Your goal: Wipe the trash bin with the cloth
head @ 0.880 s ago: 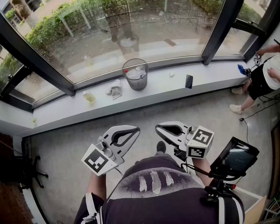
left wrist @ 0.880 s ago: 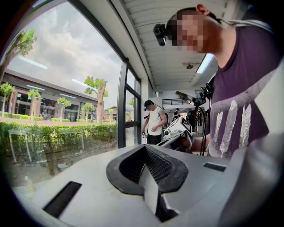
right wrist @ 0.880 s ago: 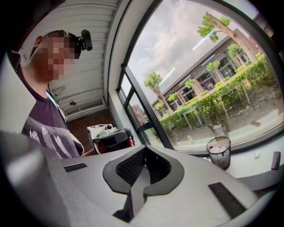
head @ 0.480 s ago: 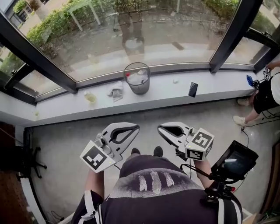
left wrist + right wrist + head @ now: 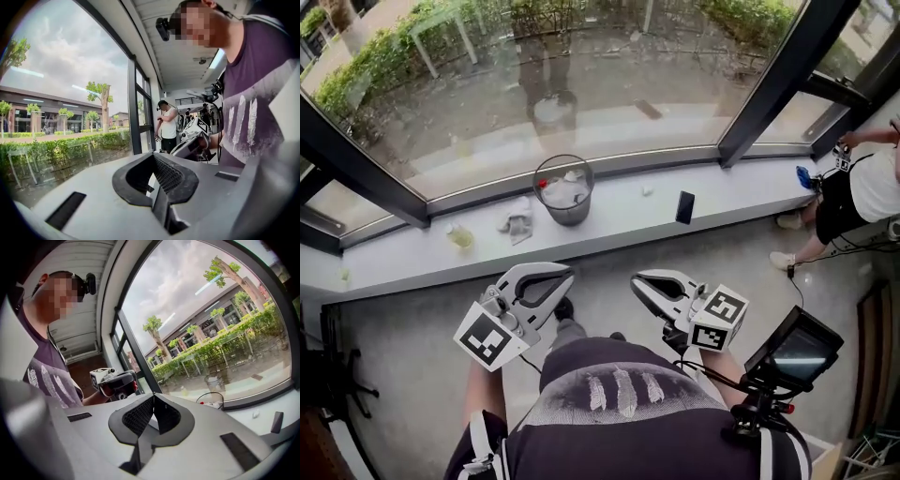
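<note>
A person faces the window ledge, where the trash bin stands upright with the crumpled cloth lying just beside it, on its left. The left gripper and right gripper are each closed tight on nothing, both well short of the ledge across a strip of floor. The cloth lies ahead and slightly to the left of the left gripper, the nearer of the two.

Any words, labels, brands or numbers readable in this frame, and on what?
None readable.
Left marker cube and right marker cube: black-and-white square patterns, no letters.
Shirt: white strokes, no words.
Screen: too blurred to read.
</note>
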